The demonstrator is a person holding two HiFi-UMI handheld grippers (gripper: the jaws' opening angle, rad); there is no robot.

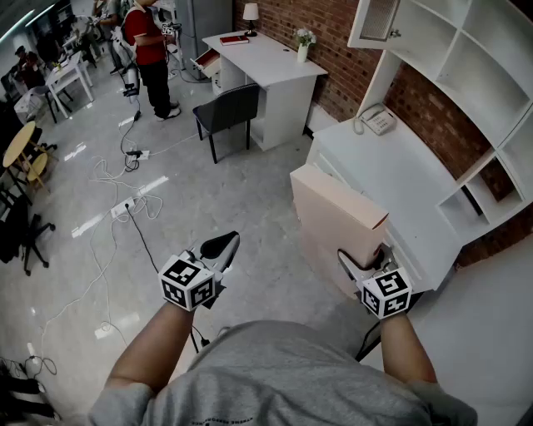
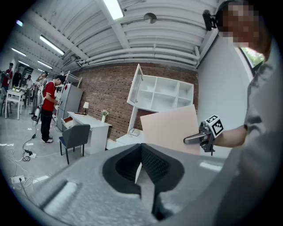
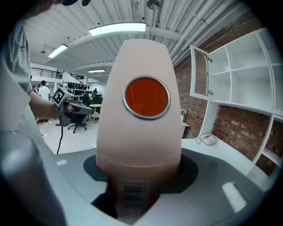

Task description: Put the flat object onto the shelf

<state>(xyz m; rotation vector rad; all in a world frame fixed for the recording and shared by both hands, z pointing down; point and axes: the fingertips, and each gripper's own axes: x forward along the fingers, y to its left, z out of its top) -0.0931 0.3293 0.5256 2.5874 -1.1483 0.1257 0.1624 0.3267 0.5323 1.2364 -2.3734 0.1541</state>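
The flat object is a pale pink box (image 1: 337, 218) with an orange, silver-ringed disc on its face (image 3: 146, 97). It stands on edge in the air in front of the white counter (image 1: 400, 175). My right gripper (image 1: 362, 262) is shut on its near lower edge, and in the right gripper view the box (image 3: 139, 141) fills the space between the jaws. The left gripper (image 1: 223, 245) hangs to the left over the floor, apart from the box, shut with nothing in it. From the left gripper view the box (image 2: 170, 128) shows beyond the jaws. White wall shelf (image 1: 491, 75) rises above the counter.
A telephone (image 1: 379, 119) sits at the counter's far end. An open cabinet door (image 1: 375, 21) hangs at the shelf's left end. Further back are a white desk (image 1: 266, 58) with a dark chair (image 1: 226, 112), cables on the floor (image 1: 125, 208) and a person in red (image 1: 148, 42).
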